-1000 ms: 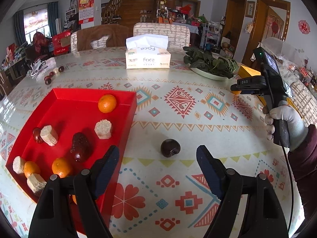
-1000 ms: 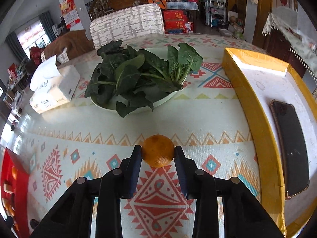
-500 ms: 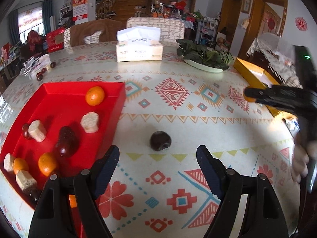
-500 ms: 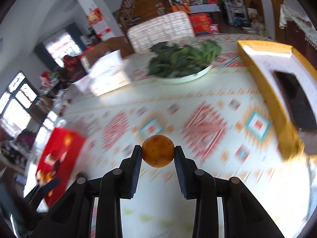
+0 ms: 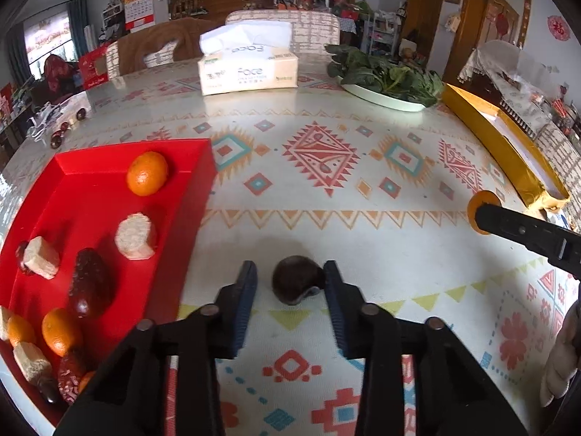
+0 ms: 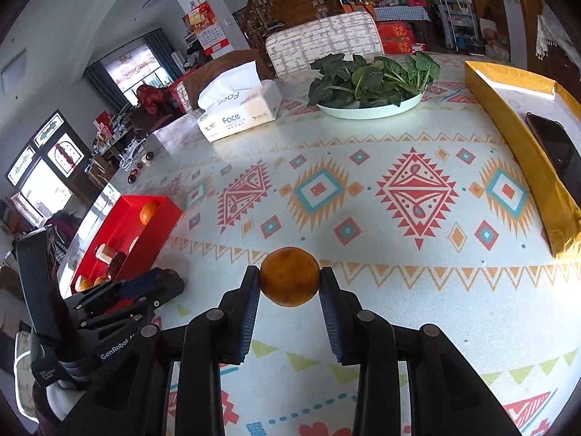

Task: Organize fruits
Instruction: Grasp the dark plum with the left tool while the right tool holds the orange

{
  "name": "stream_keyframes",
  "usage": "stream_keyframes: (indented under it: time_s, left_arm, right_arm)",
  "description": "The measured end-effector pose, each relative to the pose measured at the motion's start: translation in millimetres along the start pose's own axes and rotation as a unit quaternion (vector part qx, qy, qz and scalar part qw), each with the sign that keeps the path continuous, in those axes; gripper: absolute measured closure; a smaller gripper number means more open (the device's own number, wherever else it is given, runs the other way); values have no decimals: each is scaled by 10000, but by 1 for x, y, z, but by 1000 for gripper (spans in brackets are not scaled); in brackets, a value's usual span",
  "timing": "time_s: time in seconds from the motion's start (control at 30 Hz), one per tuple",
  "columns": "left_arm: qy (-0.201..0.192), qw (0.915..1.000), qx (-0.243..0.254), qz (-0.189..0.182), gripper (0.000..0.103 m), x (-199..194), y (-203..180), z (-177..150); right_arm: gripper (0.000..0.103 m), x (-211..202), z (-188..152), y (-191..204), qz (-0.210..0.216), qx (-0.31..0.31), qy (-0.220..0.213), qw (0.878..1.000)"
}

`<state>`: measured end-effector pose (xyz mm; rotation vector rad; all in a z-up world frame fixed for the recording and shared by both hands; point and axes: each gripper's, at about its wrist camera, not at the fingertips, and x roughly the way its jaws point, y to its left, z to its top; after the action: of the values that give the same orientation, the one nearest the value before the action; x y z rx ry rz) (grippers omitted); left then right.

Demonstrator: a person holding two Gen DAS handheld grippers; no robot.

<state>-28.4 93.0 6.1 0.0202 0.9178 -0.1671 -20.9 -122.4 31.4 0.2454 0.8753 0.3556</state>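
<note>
A dark round fruit [image 5: 295, 285] lies on the patterned tablecloth, right of the red tray [image 5: 90, 178]. My left gripper [image 5: 290, 283] straddles it, jaws narrowed but with gaps on both sides. The tray holds oranges [image 5: 147, 173], pale cut chunks [image 5: 135, 236] and dark red dates [image 5: 89, 287]. My right gripper [image 6: 289, 281] is shut on an orange [image 6: 289, 277], held above the table. It also shows in the left wrist view at the right [image 5: 479, 214]. The left gripper shows in the right wrist view [image 6: 159, 283] beside the tray [image 6: 145, 225].
A tissue box [image 5: 248, 69] and a plate of leafy greens [image 5: 385, 76] stand at the back. A gold-edged box [image 5: 508, 149] lies along the right edge; a phone [image 6: 559, 152] rests in it. Small dark fruits [image 5: 61, 130] lie far left.
My left gripper has moved forward around the dark fruit and its jaws have narrowed a lot. My right gripper has carried the orange left, toward the tray.
</note>
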Motion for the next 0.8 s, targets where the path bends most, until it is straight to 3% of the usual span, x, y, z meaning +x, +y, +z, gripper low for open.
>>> stream_keyframes:
  time_s: [0.13, 0.37, 0.8]
  left_arm:
    - [-73, 9998, 146, 74, 77, -4, -7, -2]
    - [-302, 9994, -191, -27, 77, -29, 10, -7]
    - [-741, 9955, -585, 109, 77, -87, 38, -28]
  right_arm:
    - [66, 1, -2, -2, -45, 17, 14, 10000]
    - [66, 2, -1, 4, -132, -35, -6, 9999]
    - [66, -15, -14, 54, -27, -357, -91, 9993]
